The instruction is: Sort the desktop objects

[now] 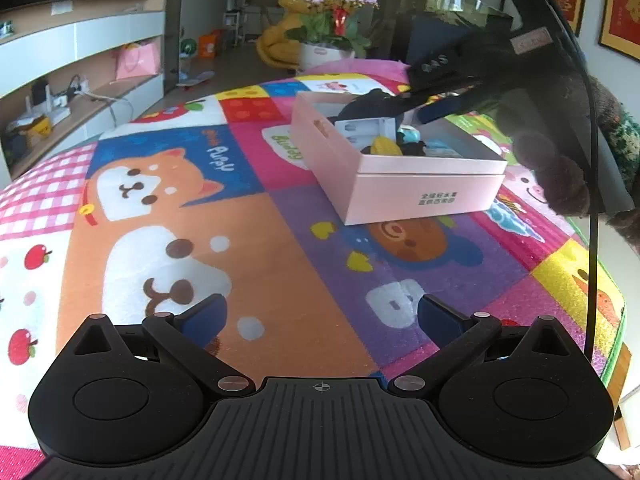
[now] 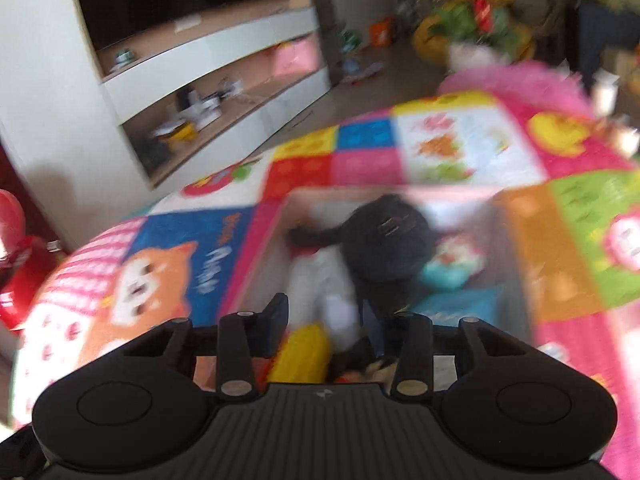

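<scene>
Right gripper (image 2: 326, 320) over pink box (image 1: 400, 184), jaws closed.

The mat (image 1: 280, 216) looks like foam with a fine ribbed, slightly shiny printed surface. The box (image 1: 424, 188) is smooth matt pink card. The left gripper (image 1: 322, 320) is matt black plastic with metal pins and a ridged top.

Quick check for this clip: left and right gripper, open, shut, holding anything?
Left gripper: open, empty, above the colourful cartoon play mat.
Right gripper: shut over the pink cardboard box; any hold is too blurred to tell.
</scene>
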Action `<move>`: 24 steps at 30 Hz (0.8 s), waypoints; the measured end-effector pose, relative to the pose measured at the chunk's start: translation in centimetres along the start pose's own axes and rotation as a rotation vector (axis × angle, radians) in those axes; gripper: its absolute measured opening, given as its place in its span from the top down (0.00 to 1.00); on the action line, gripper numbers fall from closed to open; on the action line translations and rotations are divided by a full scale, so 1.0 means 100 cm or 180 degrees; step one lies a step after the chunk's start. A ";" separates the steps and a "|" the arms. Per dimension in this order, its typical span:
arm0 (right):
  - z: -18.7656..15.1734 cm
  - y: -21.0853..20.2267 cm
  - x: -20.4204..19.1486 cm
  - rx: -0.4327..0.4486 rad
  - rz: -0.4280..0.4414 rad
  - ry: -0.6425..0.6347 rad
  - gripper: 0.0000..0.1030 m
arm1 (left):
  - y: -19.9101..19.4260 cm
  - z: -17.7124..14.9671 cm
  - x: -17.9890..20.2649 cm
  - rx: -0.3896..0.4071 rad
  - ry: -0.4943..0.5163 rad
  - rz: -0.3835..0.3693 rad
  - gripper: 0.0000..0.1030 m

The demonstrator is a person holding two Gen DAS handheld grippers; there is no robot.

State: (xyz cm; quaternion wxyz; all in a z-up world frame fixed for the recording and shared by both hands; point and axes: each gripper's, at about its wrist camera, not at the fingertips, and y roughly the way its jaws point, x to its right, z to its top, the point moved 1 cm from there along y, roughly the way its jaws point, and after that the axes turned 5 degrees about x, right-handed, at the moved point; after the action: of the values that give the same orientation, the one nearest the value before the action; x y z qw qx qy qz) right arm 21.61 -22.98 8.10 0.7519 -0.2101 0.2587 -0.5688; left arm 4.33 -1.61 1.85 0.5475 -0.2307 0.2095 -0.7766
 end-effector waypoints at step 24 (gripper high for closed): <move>-0.143 -0.138 0.005 0.0494 -0.0417 0.0098 0.00 | -0.022 -0.017 0.011 0.0139 0.0268 0.0070 0.00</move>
State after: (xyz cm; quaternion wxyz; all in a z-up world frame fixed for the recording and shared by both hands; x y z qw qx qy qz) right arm 2.45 -27.40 5.30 0.7230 -0.1589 0.2110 -0.6383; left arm 1.33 -1.87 1.91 0.5516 -0.1836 0.2178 -0.7839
